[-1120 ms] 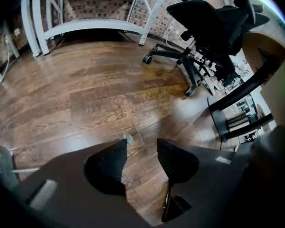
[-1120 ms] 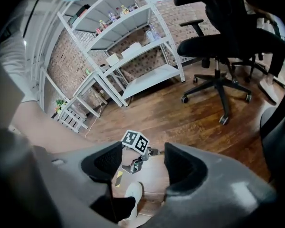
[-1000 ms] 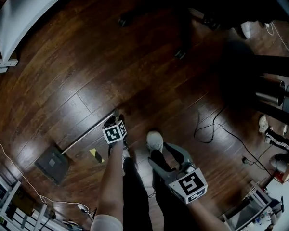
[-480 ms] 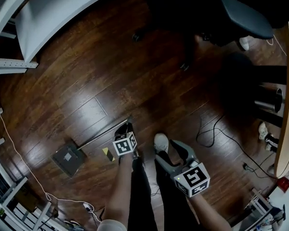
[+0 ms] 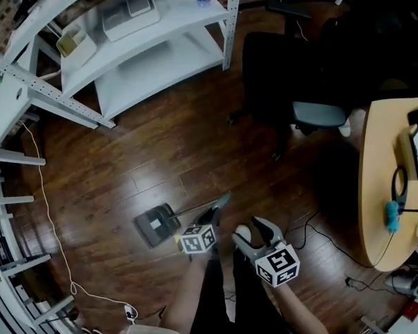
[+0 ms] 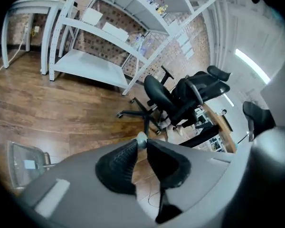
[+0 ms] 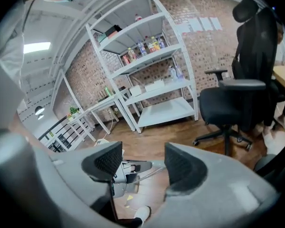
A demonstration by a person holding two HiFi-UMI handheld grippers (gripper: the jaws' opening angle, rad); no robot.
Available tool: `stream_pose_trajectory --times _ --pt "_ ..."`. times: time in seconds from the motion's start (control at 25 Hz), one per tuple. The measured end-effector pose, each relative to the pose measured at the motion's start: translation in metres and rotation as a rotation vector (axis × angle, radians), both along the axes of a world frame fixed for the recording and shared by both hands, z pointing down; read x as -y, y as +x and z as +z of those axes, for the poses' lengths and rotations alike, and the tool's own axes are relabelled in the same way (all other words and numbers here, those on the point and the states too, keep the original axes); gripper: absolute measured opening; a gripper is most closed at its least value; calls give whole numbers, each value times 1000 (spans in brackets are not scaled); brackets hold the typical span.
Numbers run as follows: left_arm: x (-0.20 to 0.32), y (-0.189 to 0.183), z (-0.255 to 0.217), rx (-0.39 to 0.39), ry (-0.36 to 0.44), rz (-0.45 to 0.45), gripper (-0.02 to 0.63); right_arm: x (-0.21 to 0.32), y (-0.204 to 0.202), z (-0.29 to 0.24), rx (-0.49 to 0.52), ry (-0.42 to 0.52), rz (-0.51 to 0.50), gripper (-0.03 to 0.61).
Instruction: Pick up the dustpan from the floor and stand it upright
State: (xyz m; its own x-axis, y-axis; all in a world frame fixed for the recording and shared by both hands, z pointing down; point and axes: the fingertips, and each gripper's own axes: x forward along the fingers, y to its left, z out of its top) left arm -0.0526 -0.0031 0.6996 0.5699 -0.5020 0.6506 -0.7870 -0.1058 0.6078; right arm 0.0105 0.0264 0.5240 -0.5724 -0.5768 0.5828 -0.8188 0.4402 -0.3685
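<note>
Dustpan (image 5: 155, 223): dark pan low over the wooden floor (image 5: 111, 179), just left of the person's legs. Its thin handle (image 5: 191, 208) slants up and to the right from the pan. I cannot tell whether the pan touches the boards.
Left gripper (image 5: 214, 213): pressed together on the grey tip of the handle, which shows pinched between the dark pads in the left gripper view (image 6: 141, 138). The pan hangs off to the lower left there (image 6: 26, 161).
Right gripper (image 5: 254, 227): jaws spread with nothing between them, held just right of the left one. The left gripper and the handle show through the gap in the right gripper view (image 7: 142, 158).
Shelving unit (image 5: 146, 54): white metal, at the upper left, well apart from the dustpan.
Office chair (image 5: 319, 113): black, on the floor between the shelving and the tabletop.
Tabletop (image 5: 380, 186): light wood, curved edge, at the right.
White cable (image 5: 49, 214): trails along the floor at the left.
</note>
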Motion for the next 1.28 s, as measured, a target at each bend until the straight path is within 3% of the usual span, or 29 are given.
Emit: stream_pose_trajectory --times 0.32,0.6,0.76,0.88,1.08,1.12,1.28 --pt "-22 -36 -114 -234 62 -105 80 -24 -20 -81 -9 54 -16 265" --pt "-63 -86 -125 -416 102 -121 84 -46 -42 -98 -32 78 -56 265" --pt "-86 -128 -123 -401 137 -202 87 -64 -57 -109 -27 75 -60 265" --pt "-89 -153 -124 -344 141 -257 92 -73 -67 -123 -10 83 -63 265" --pt "-107 -178 -116 -280 95 -301 104 -90 -75 -144 10 120 -58 265" --pt "-113 -185 -115 -263 91 -309 120 -95 -77 -149 15 129 -60 265" --pt "-144 -208 -122 -211 92 -371 283 -118 -80 -170 41 171 -94 265"
